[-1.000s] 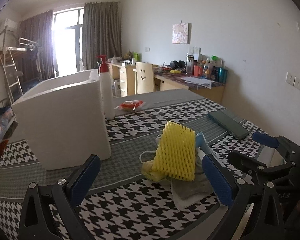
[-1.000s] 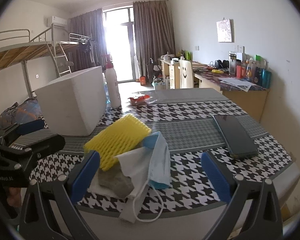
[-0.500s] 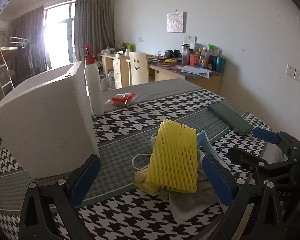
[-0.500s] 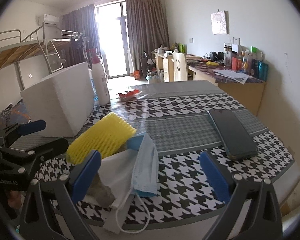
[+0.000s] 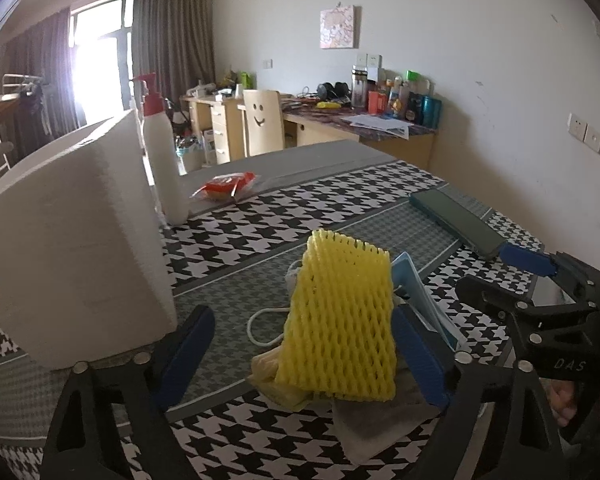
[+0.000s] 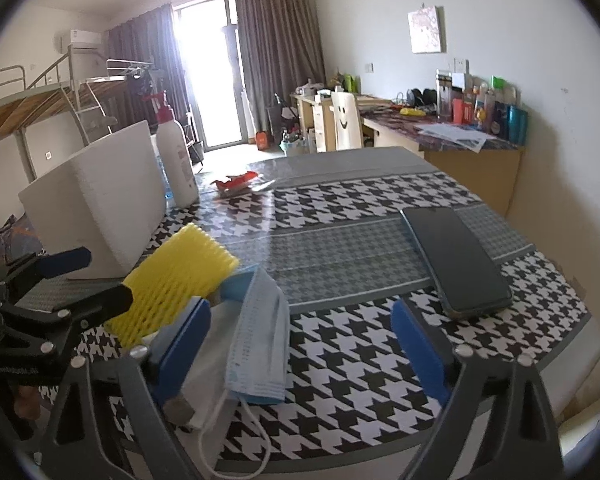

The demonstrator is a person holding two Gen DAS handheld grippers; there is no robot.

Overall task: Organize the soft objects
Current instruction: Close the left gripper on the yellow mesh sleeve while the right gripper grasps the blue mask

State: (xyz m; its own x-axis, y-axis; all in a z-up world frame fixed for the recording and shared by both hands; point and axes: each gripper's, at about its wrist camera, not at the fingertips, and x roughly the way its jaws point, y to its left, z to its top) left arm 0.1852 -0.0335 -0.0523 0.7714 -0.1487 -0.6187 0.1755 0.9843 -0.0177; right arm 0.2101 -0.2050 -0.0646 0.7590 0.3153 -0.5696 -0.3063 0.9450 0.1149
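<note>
Claws come first in both wrist views. The left claw (image 5: 300, 354) is closing with wide-set jaws around the near part of the yellow foam net (image 5: 340, 320), its pads not yet pressing it. The right claw (image 6: 300, 344) is closing too, the blue face mask (image 6: 260, 332) lying between its jaws, untouched by the pads.

Both soft things sit in one heap at the near edge of the desk (image 6: 340, 248), covered in a houndstooth cloth: the net on top and to the left, the mask on the right, a grey rag (image 5: 380, 420) and a pale yellow cloth (image 5: 272, 376) underneath. A dark phone (image 6: 456, 260) lies to the right, well apart from the heap. A white foam box (image 5: 72, 240) stands to the left. Behind it rises a white pump bottle (image 5: 162, 160), with a red snack packet (image 5: 224, 188) just beside it on the right.
</note>
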